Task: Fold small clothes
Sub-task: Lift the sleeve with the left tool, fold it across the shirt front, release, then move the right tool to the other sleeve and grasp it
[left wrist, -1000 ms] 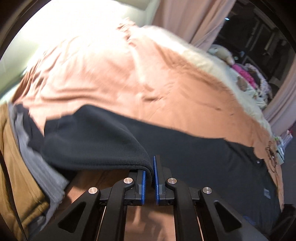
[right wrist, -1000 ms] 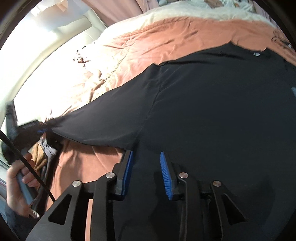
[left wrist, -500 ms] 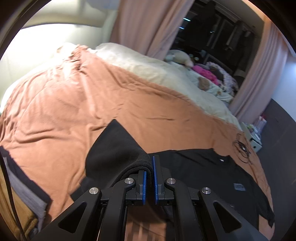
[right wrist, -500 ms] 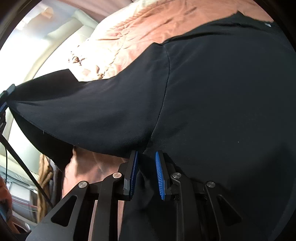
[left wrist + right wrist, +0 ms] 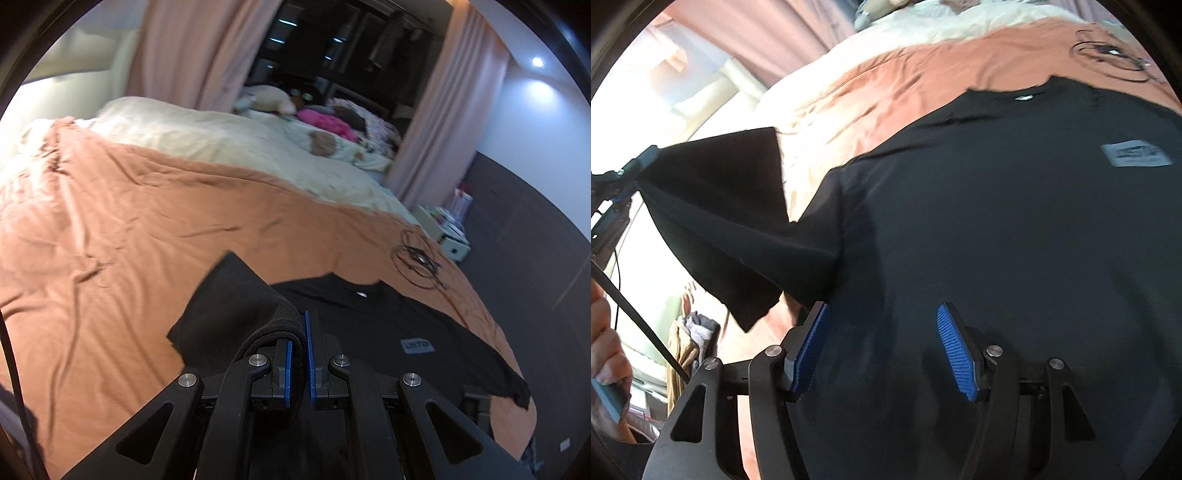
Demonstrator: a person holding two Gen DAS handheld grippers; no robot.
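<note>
A black t-shirt (image 5: 1015,229) with a grey chest label (image 5: 1134,155) lies spread on the orange bedspread (image 5: 129,236). My left gripper (image 5: 299,343) is shut on the shirt's left sleeve (image 5: 236,306) and holds it lifted above the bed. The lifted sleeve (image 5: 731,206) and the left gripper (image 5: 624,181) also show at the left of the right wrist view. My right gripper (image 5: 882,343) is open and empty, low over the shirt's body just beside the sleeve seam.
A cream duvet (image 5: 229,144) and soft toys (image 5: 325,122) lie at the far end of the bed. A black cable (image 5: 417,258) sits on the bedspread by the collar. Other clothes (image 5: 690,343) are piled at the bed's left edge. A nightstand (image 5: 447,232) stands at the right.
My left gripper has lifted the sleeve higher and swung it over the shirt's body. My right gripper closed on the shirt's edge half a second ago and has now opened wide, letting go.
</note>
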